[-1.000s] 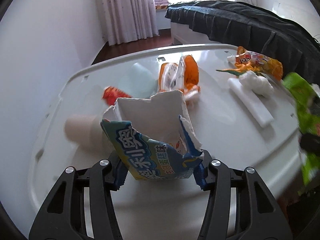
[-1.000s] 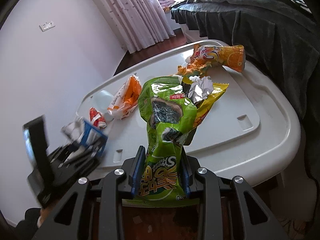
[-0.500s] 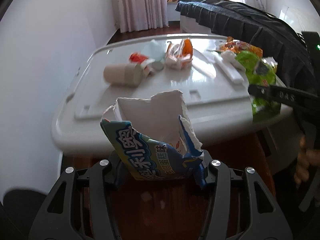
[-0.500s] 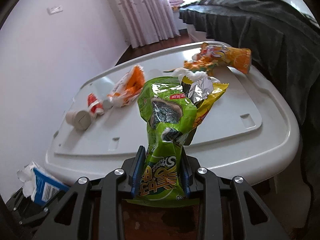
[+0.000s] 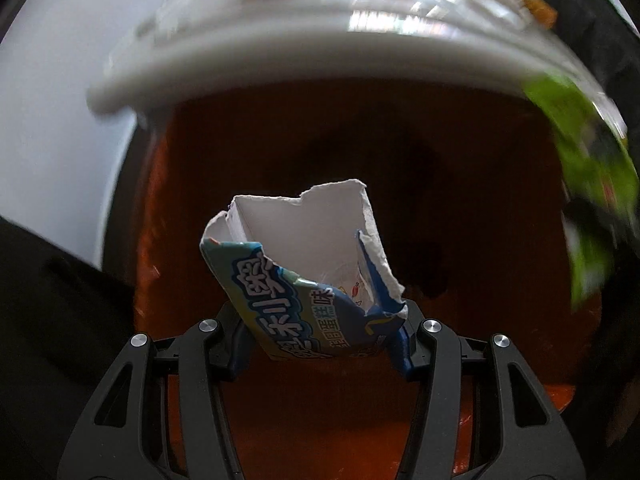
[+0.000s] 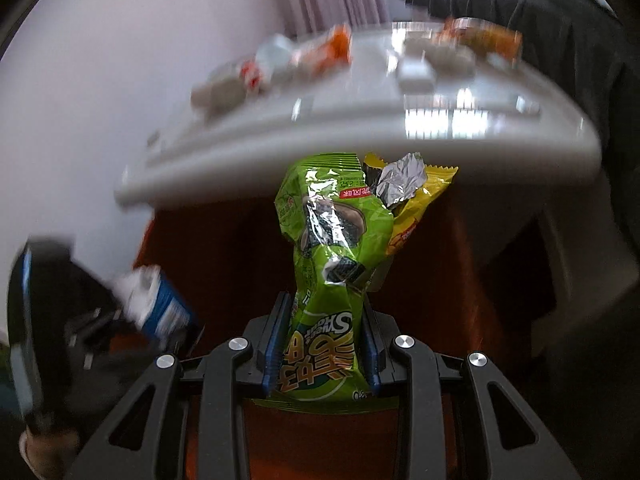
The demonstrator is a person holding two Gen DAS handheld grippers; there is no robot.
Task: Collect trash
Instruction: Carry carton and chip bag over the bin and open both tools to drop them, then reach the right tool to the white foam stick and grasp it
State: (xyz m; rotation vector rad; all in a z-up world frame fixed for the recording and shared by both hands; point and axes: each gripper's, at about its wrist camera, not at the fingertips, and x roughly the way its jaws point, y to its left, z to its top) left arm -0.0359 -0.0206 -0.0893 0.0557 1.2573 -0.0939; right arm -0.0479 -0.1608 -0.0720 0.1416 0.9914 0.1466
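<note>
Presently our left gripper [image 5: 320, 344] pinches a torn blue carton [image 5: 308, 276] by its lower edge; our right gripper [image 6: 320, 352] is clamped on a green snack bag [image 6: 332, 264], a yellow wrapper [image 6: 416, 200] tucked behind it. That wrapper looks loosely caught and could slip off mid-swing. Above and ahead: white table [image 6: 360, 148] with more litter, blurred. Below: reddish wood floor [image 5: 360, 140]. No bin visible.

Daylight from the far window glares in streaks on the glossy white plastic desk [image 6: 460, 120], which smears with motion blur in both views. The reddish-brown wooden floor [image 5: 360, 152] below lies in deep shadow. Fisheye edges curve and darken.
</note>
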